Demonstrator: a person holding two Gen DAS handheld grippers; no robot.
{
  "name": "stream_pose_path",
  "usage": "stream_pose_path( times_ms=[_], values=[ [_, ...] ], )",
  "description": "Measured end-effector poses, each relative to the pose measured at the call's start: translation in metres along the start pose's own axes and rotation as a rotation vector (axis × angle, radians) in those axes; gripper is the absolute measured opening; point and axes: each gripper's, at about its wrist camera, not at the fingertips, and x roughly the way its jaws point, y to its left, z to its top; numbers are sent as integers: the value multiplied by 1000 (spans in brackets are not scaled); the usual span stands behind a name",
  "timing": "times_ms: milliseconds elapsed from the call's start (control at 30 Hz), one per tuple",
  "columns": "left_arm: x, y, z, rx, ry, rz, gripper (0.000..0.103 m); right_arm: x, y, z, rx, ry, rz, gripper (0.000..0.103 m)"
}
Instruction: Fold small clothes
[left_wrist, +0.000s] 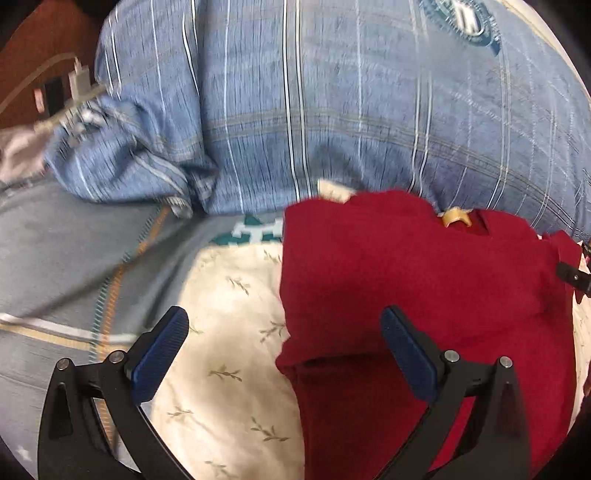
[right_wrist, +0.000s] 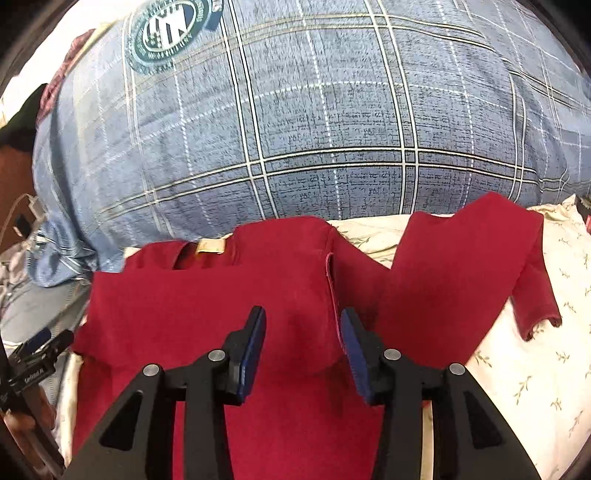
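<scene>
A small dark red top (left_wrist: 424, 280) lies on a cream sheet, its tan neck label (left_wrist: 456, 218) toward the blue pillow. My left gripper (left_wrist: 284, 325) is open wide above the garment's left edge, one finger over red cloth and the other over the sheet. In the right wrist view the top (right_wrist: 207, 295) has one side folded over, showing a pink seam (right_wrist: 332, 291), and one sleeve (right_wrist: 476, 258) spreads out to the right. My right gripper (right_wrist: 303, 325) hovers over the folded body, jaws apart with nothing pinched between the pads.
A big blue plaid pillow (right_wrist: 314, 122) with a round badge lies just behind the garment. The cream leaf-print sheet (left_wrist: 229, 369) is underneath, and a grey blanket (left_wrist: 62, 258) lies to the left. Charger cables (left_wrist: 74, 96) sit at the far left over a wooden surface.
</scene>
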Motion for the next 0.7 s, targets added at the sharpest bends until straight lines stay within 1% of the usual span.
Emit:
stream_pose_path(
  times_ms=[67,133,200,233,267,300,333,367,433,467,533,567,633,700],
  values=[
    [8,1,-1,4,22,2,103,14,5,2,-4,13,-29,44],
    [10,0,-2,4,15,14,103,23,4,3,9,4,-71,44],
    [14,1,-2,1,23,12,103,36,4,4,34,14,-57,38],
    [16,1,-2,0,30,11,103,40,4,4,36,27,-48,27],
    [18,1,-3,-1,37,14,103,44,5,4,27,32,-52,19],
    [20,1,-4,-1,43,17,103,45,6,4,14,27,-57,17],
    [22,1,-4,-1,49,20,103,44,7,5,4,16,-58,13],
    [24,1,-5,-2,56,23,103,40,7,6,-8,-3,-63,11],
    [28,0,-6,-11,64,22,103,36,7,7,-29,-34,-98,10],
    [29,0,-6,-14,66,22,103,40,5,9,-37,-33,-122,10],
    [31,0,-8,-15,69,22,103,51,1,10,-27,-3,-123,12],
    [32,1,-8,-18,71,21,103,54,-1,10,-14,7,-119,16],
    [33,2,-8,-28,73,18,103,45,-4,12,4,-3,-120,21],
    [32,2,-8,-35,75,16,103,26,-3,11,1,-37,-142,21]
  ],
)
